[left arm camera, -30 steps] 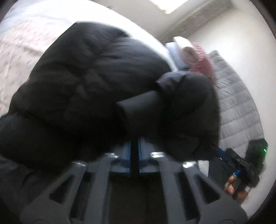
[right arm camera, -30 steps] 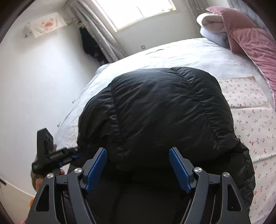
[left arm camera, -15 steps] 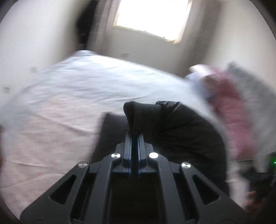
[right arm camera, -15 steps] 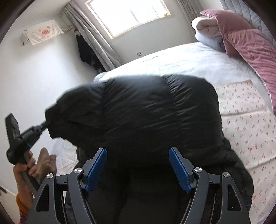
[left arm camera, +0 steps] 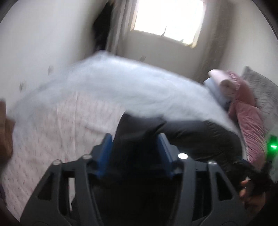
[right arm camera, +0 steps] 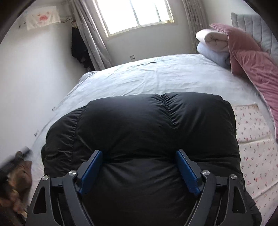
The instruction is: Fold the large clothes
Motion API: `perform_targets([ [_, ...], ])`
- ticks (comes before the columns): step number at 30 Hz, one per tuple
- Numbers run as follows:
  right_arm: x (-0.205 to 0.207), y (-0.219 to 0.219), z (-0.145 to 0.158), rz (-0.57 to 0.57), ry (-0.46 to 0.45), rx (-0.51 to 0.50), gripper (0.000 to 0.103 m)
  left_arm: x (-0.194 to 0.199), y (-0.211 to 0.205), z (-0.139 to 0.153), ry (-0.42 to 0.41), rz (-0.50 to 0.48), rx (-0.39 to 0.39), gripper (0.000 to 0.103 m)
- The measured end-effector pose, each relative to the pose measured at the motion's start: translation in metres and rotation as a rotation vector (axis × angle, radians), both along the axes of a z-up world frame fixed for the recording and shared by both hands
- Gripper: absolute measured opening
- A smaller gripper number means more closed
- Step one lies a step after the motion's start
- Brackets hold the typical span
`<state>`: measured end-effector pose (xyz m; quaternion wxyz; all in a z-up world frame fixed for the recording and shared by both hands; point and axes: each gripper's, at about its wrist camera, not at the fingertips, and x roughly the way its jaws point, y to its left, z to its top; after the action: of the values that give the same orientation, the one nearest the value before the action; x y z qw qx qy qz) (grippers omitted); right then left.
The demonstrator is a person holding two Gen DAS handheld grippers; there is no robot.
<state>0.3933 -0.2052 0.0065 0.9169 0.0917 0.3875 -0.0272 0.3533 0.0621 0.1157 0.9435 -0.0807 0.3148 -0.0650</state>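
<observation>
Black puffer jacket [right arm camera: 142, 139], folded into a thick bundle, filling lower centre of the right wrist view, lying on the bed [right arm camera: 156, 74]. Right gripper [right arm camera: 139, 166] spread wide, blue pads [right arm camera: 91, 169] level with the jacket's near fold, gripping nothing; contact with the fabric not clear. In the blurred left wrist view, left gripper [left arm camera: 134, 144] parted wide too, dark jacket fabric [left arm camera: 191, 135] between and beyond the jaws at lower centre, no pinch visible. Pink pillow [right arm camera: 250, 57] and rolled blanket [right arm camera: 212, 38] at upper right. Window [right arm camera: 137, 13] top centre.
</observation>
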Motion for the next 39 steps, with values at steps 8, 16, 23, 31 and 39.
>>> perform_targets([
  [8,0.002,0.019,-0.003,0.036,-0.018,-0.06,0.091,0.03,-0.078,-0.038,0.062,-0.228,0.014,0.08],
  [16,0.01,0.013,-0.028,0.055,0.035,-0.106,0.094,0.072,-0.079,-0.115,0.243,-0.173,-0.034,0.092],
  [23,0.029,0.025,-0.052,0.036,0.181,-0.215,0.102,0.078,-0.092,-0.116,0.295,-0.186,0.093,0.094],
  [31,-0.017,0.008,-0.015,0.031,0.126,-0.079,0.102,0.037,-0.072,-0.079,0.306,-0.192,0.026,0.094],
  [39,-0.131,-0.016,0.043,0.031,0.077,-0.054,0.102,-0.042,-0.032,-0.041,0.303,-0.23,0.035,0.094],
])
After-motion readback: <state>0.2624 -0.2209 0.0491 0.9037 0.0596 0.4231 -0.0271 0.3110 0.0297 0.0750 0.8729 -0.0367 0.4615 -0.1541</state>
